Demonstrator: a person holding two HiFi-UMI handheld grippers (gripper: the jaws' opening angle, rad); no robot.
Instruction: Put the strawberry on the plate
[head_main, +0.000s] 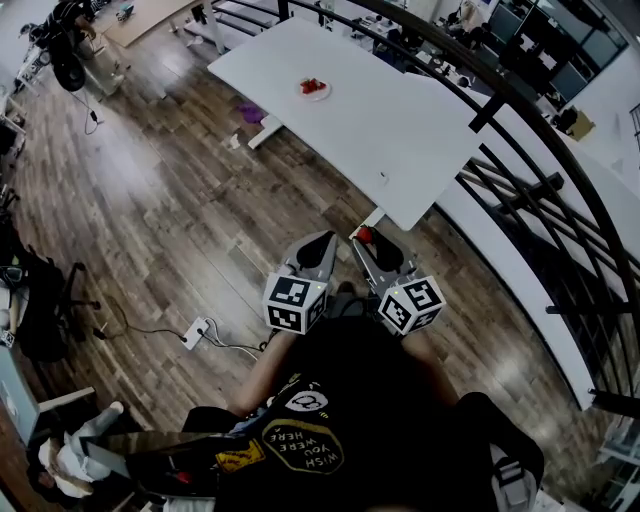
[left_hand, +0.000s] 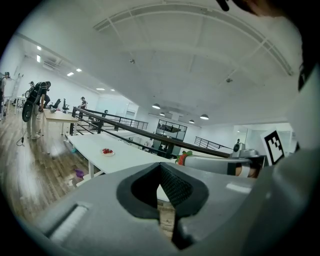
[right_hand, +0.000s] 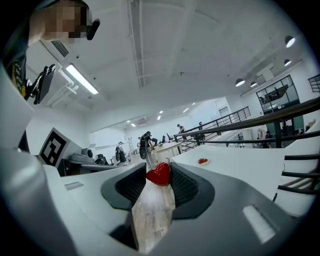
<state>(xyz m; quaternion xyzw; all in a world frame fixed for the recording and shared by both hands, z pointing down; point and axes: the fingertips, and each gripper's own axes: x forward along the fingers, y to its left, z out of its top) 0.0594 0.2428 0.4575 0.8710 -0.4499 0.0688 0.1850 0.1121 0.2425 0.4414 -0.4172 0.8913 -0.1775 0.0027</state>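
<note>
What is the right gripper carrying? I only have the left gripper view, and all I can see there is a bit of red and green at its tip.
Observer: A strawberry. The right gripper view shows the right gripper clamping it between its jaw tips.
Operator: Is it over the table yet?
Observer: No. In the head view it hangs above the wooden floor, beside the left gripper, short of the table's near corner.
Operator: And the plate?
Observer: The head view puts the plate toward the table's far end, well away from both grippers.
</note>
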